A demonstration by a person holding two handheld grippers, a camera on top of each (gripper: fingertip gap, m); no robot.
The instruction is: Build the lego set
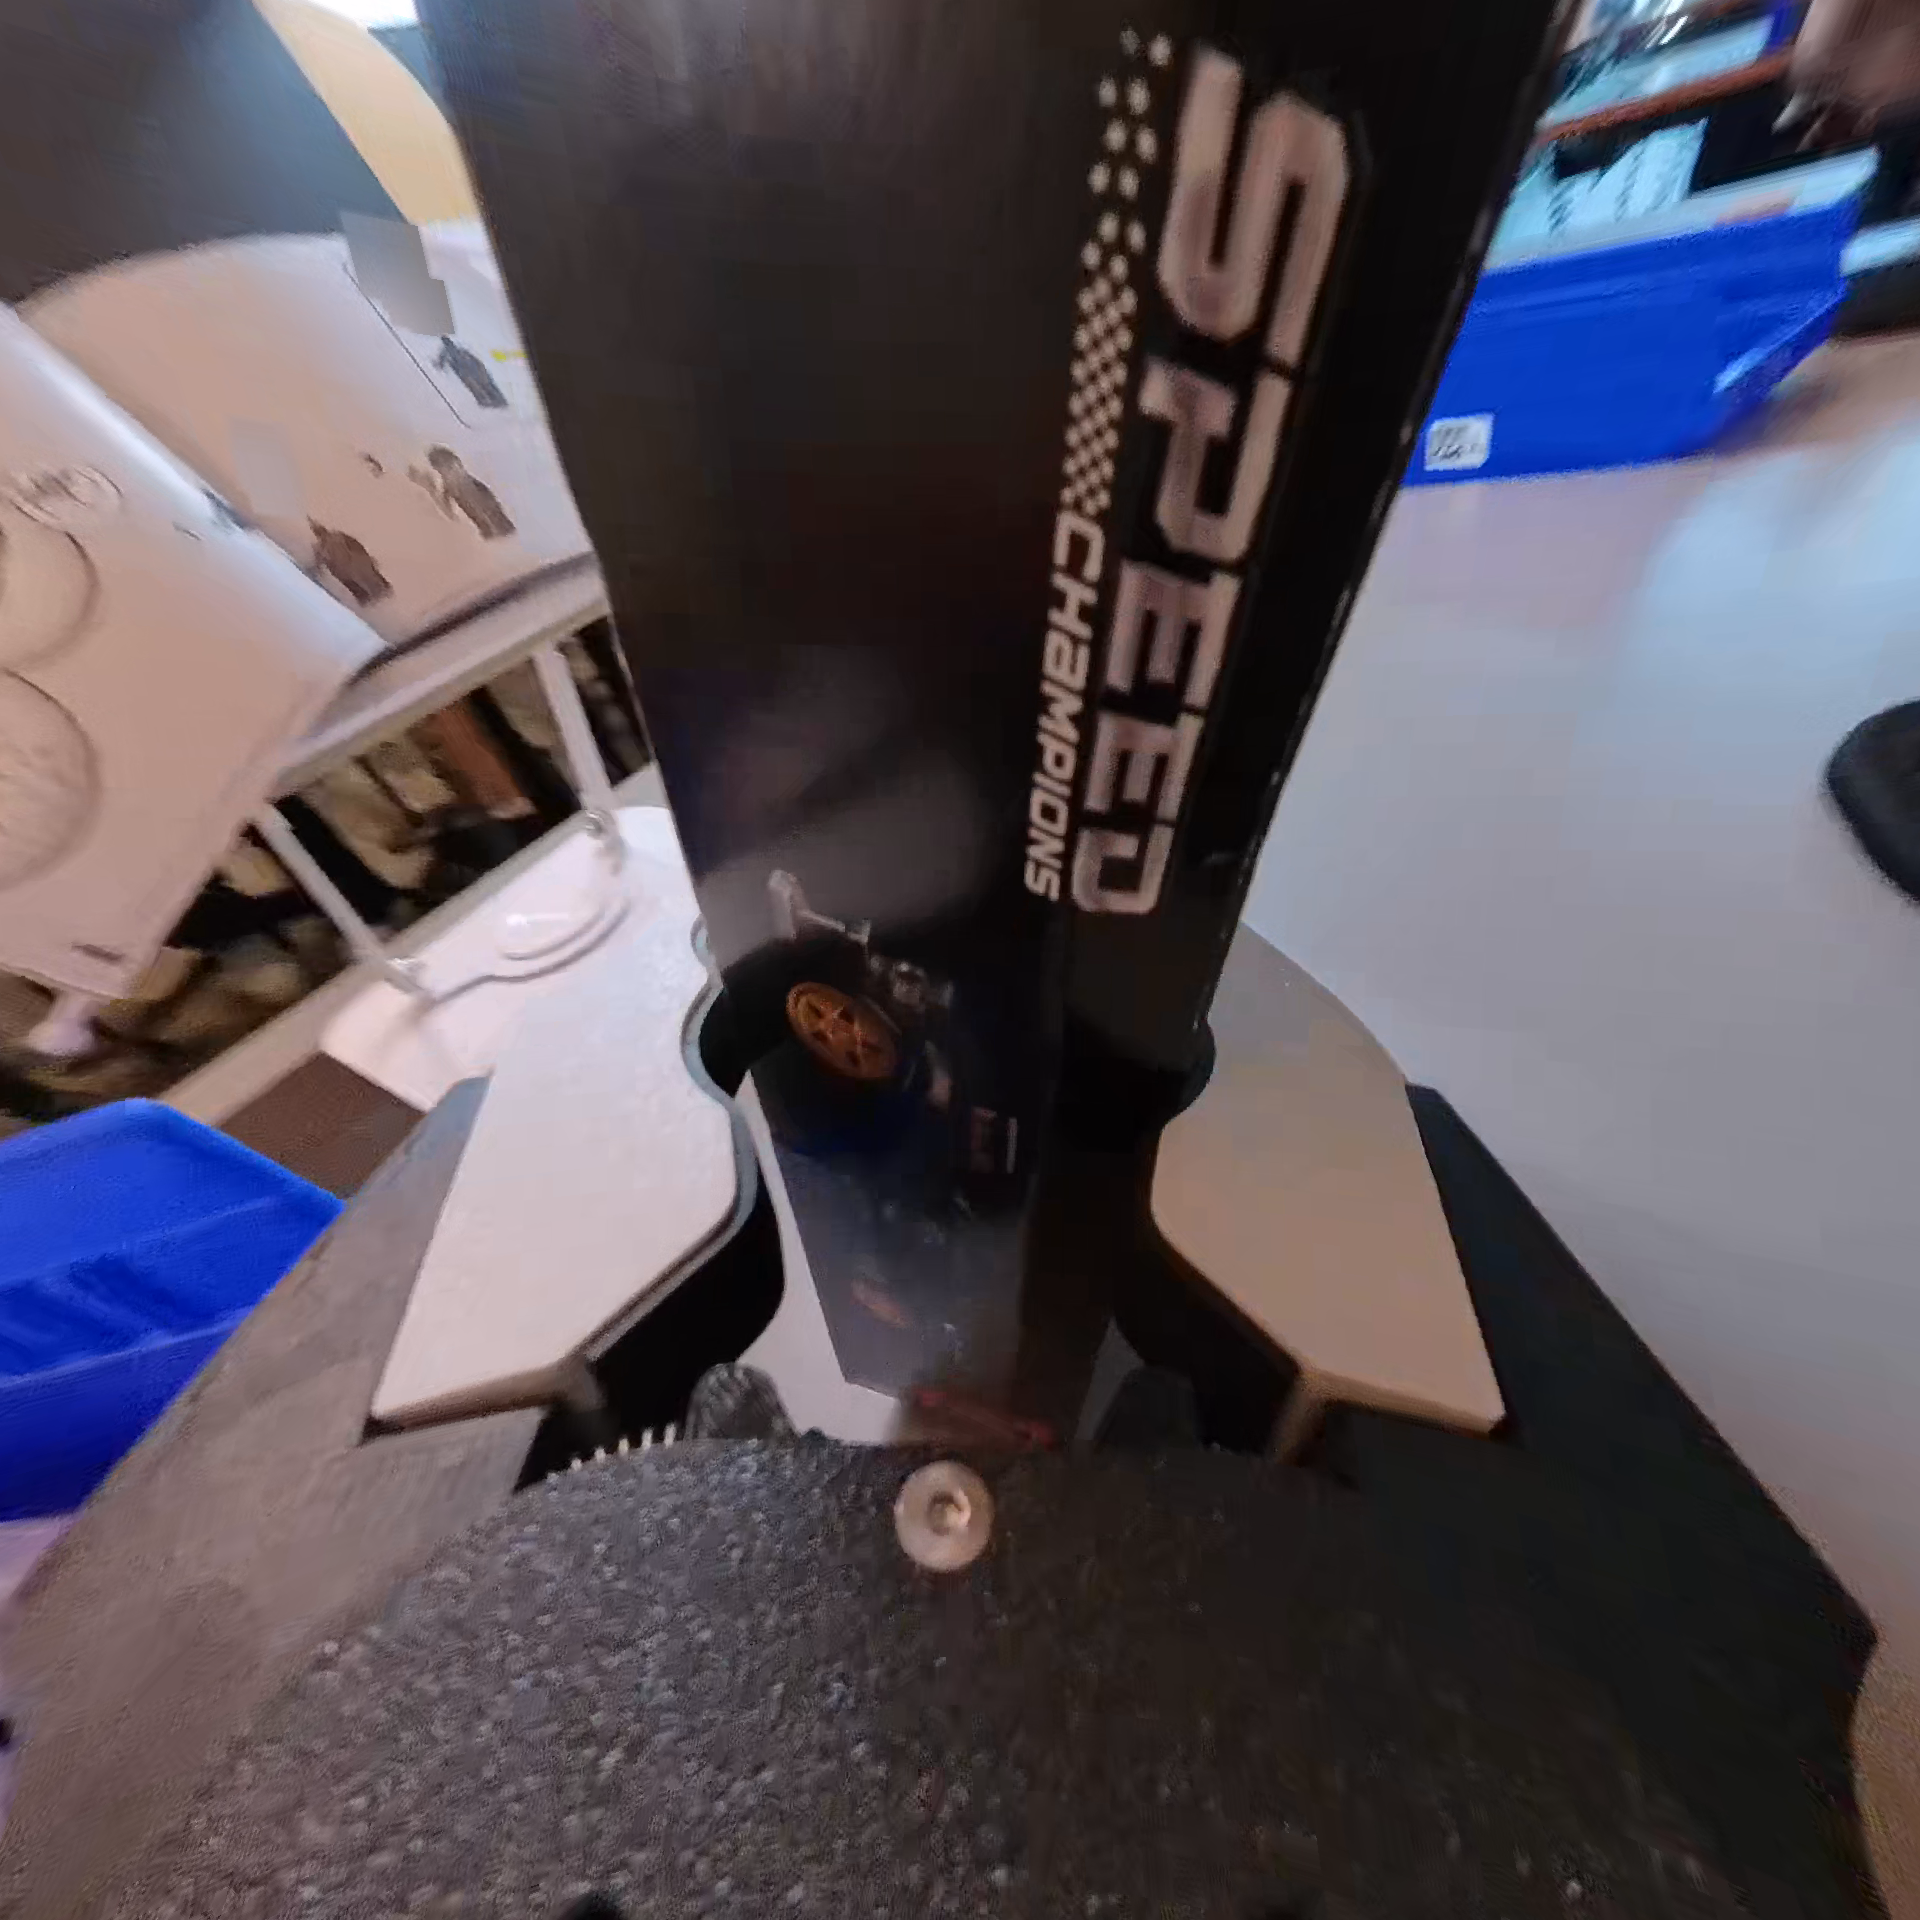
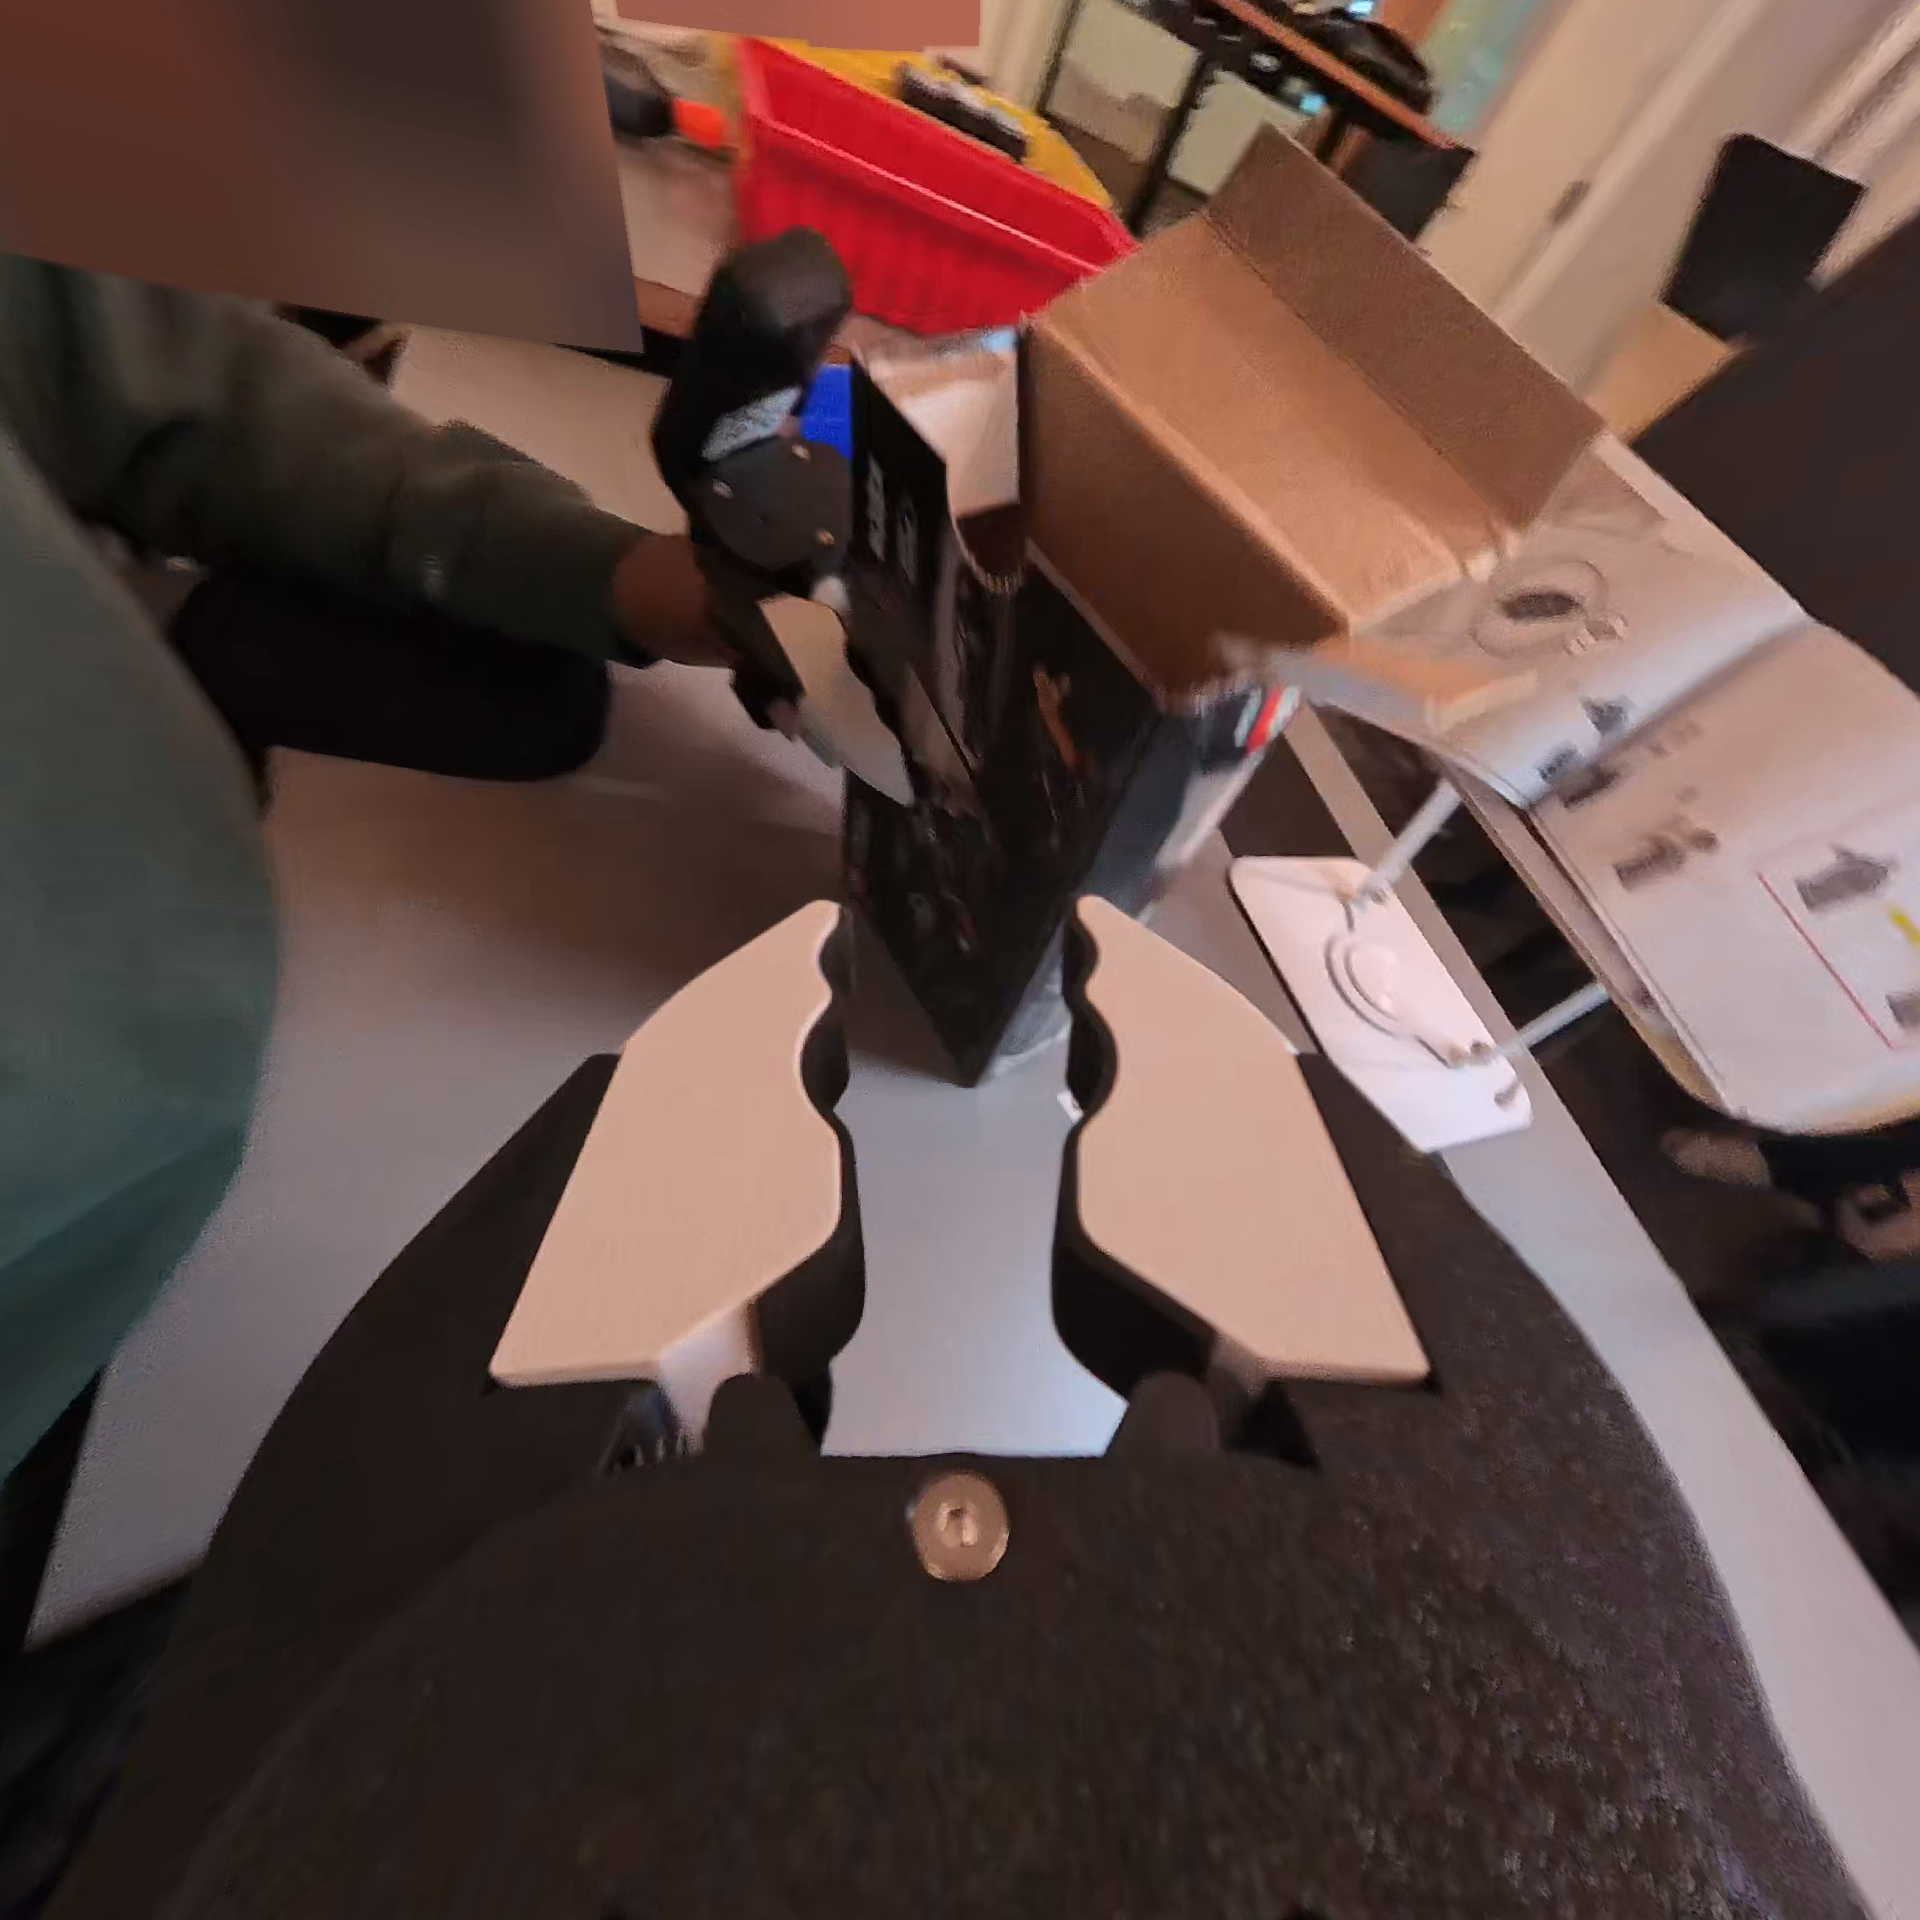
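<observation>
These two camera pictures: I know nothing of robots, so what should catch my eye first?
First, the tall black printed cardboard box, standing on end on the white table and clamped by the left hand-held gripper. In the right wrist view, the open right hand-held gripper faces its lower corner, with a brown cardboard carton behind it to the right.

Two grippers are showing: the left gripper (image 1: 961,1049) and the right gripper (image 2: 961,997). One black lego box (image 2: 966,821) is standing on one white table (image 2: 436,914). One red bin (image 2: 914,229), two blue bins (image 1: 125,1278) (image 1: 1631,343) and one white stand (image 2: 1382,997) are showing.
</observation>
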